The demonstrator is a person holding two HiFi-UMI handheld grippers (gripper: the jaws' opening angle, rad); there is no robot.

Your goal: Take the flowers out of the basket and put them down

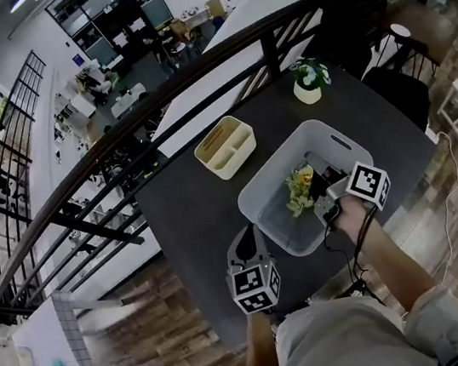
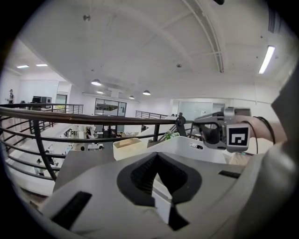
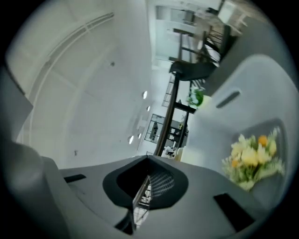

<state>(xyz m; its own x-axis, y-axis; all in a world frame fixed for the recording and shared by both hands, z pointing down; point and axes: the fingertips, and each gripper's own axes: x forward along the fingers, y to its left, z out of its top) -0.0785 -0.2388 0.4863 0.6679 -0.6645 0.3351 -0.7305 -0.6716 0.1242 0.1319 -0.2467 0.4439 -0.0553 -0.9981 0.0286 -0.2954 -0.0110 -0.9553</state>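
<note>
A bunch of yellow and white flowers (image 1: 301,190) lies inside the grey plastic basket (image 1: 279,213) on the dark table. My right gripper (image 1: 328,202) hovers over the basket's right side, level and rolled onto its side, with its marker cube toward me. In the right gripper view the flowers (image 3: 252,158) sit off to one side against the basket wall (image 3: 243,102), and the right gripper (image 3: 141,193) is shut with nothing seen between its jaws. My left gripper (image 1: 246,241) rests shut at the basket's near left rim. The left gripper (image 2: 159,186) looks across the basket (image 2: 187,147).
A cream caddy (image 1: 225,146) stands behind the basket on the left. A small potted plant (image 1: 309,79) is at the table's far right corner. A dark railing (image 1: 193,63) runs along the table's far edge above a drop. A black chair (image 1: 400,90) stands on the right.
</note>
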